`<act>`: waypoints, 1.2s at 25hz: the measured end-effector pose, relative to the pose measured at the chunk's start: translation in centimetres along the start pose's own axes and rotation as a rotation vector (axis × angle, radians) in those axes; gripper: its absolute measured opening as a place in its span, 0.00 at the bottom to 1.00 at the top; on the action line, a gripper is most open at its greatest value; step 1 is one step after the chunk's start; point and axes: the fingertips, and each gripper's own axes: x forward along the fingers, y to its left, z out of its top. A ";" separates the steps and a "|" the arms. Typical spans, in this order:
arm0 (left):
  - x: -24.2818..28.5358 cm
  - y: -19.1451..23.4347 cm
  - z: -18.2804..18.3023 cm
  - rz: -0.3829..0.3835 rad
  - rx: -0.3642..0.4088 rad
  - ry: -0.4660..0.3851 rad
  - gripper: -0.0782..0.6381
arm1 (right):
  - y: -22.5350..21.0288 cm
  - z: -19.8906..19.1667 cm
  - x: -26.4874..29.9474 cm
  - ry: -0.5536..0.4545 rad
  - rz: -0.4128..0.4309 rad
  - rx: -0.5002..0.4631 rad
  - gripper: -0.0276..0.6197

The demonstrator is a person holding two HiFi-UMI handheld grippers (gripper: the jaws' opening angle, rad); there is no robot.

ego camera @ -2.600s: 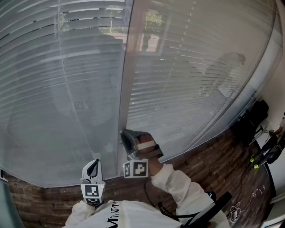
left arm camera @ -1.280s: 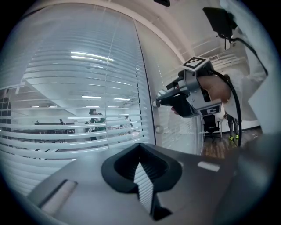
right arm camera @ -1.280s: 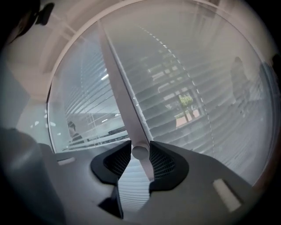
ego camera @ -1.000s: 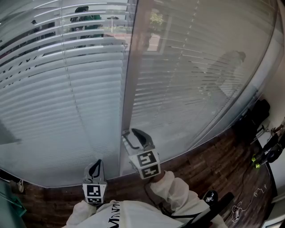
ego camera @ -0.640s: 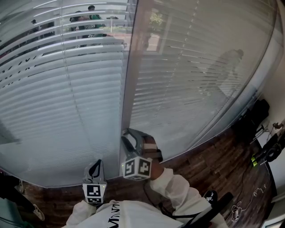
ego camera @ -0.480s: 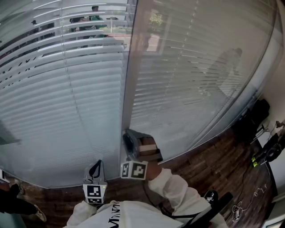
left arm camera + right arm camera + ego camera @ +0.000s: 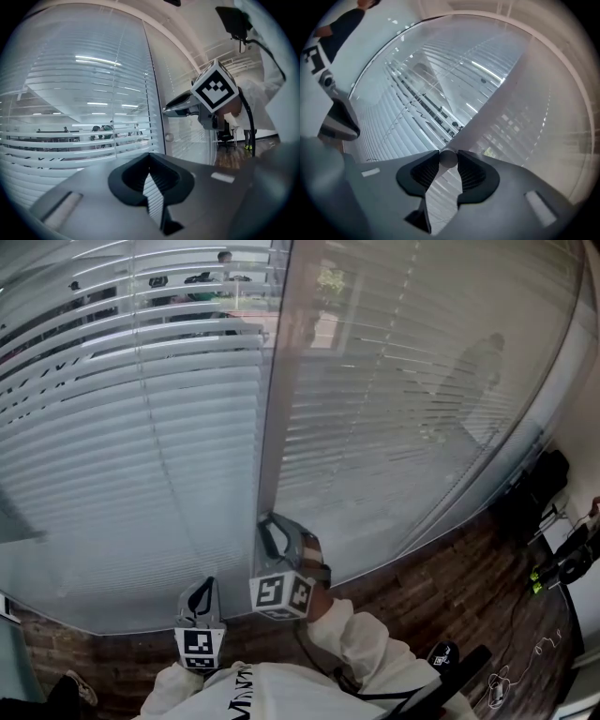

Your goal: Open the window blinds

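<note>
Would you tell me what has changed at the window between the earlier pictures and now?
The left blind's slats have tilted open. The right gripper has rolled at the frame, and its fingers have just been closing on the round knob. The left gripper and the right blind stayed as they were.

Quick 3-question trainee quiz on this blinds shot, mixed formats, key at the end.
1. True or false: the left tongs grip a slat of the white slatted window blinds.
2. What sits between the right tongs? A) a pull cord B) a small round grey knob C) nothing
3. Fill in: that knob sits at the pale vertical window ____ between the panes.
Key: 1 false, they are shut and empty. 2 B; the tongs have just been closing and now press on it. 3 frame.
</note>
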 end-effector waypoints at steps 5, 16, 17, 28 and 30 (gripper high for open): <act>0.0 -0.1 0.0 0.001 0.000 -0.001 0.11 | -0.4 -0.6 0.3 -0.010 0.064 0.415 0.24; -0.3 -0.2 0.5 0.010 0.005 0.000 0.11 | -1.4 -0.5 0.4 -0.035 0.119 0.740 0.24; -0.4 -0.2 0.3 0.012 0.006 0.001 0.11 | -1.2 -0.7 0.2 -0.036 0.123 0.736 0.24; -0.8 -2.7 2.4 0.021 0.039 0.009 0.11 | -2.5 -0.8 -6.0 -0.252 0.183 0.907 0.05; -0.8 -3.3 2.4 0.026 0.047 0.012 0.11 | -1.7 -2.3 -7.0 -0.265 0.195 0.928 0.05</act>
